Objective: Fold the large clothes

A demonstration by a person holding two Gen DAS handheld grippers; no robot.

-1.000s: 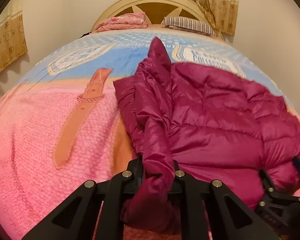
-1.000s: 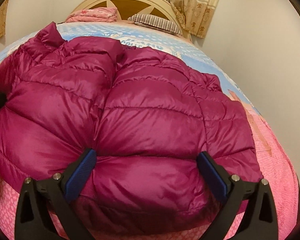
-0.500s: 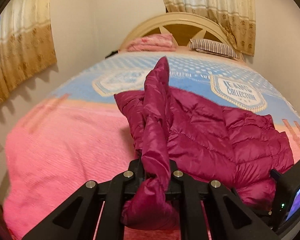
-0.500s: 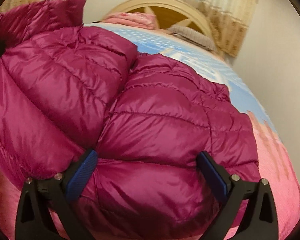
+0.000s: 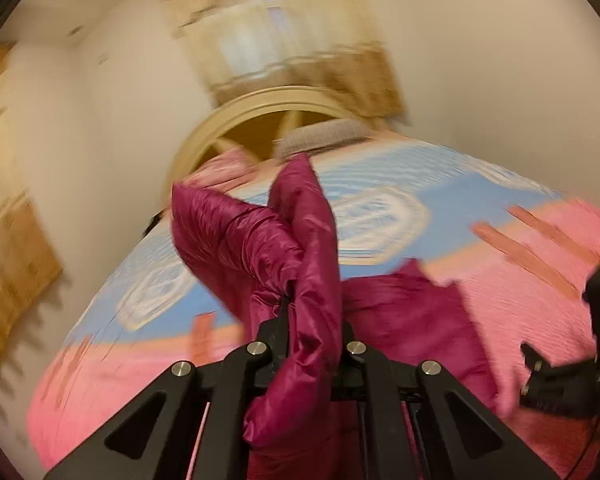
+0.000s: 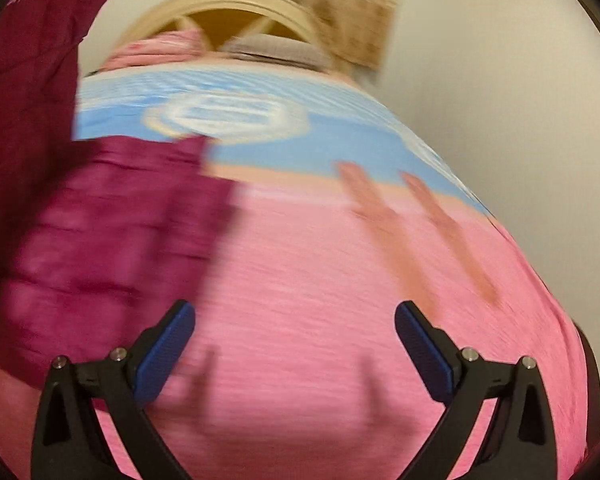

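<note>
Left wrist view shows the left gripper (image 5: 312, 320) with its jaws closed tight on a fold of the magenta puffer jacket (image 5: 260, 248), the shiny fabric bunched between them and spilling down over the black frame. A second ago this same grip sat low over the bed (image 5: 520, 300) with most of the jacket spread flat to the right; now the held part is raised clear of the bedspread, standing up in front of the camera, and the whole picture is tilted and blurred. More wall, the curtain (image 5: 284, 40) and the arched headboard (image 5: 268, 108) fill the upper part than before. A lower portion of the jacket lies on the pink bedspread behind the jaws, and the right gripper's black body shows at the right edge.

Right wrist view: the right gripper (image 6: 296, 352) has its jaws spread wide with nothing between the blue pads (image 6: 164, 352), only pink bedspread (image 6: 320, 280) under them. Earlier the same open jaws straddled the puffy hem of the jacket, which filled nearly the whole frame; now the jacket (image 6: 112, 220) has shifted to the left side of the view, part of it lifted high at the upper left edge and the rest lying blurred on the bed just beside the left jaw. The blue band of the bedspread, the pillows (image 6: 276, 48) and the headboard are now uncovered beyond it.
</note>
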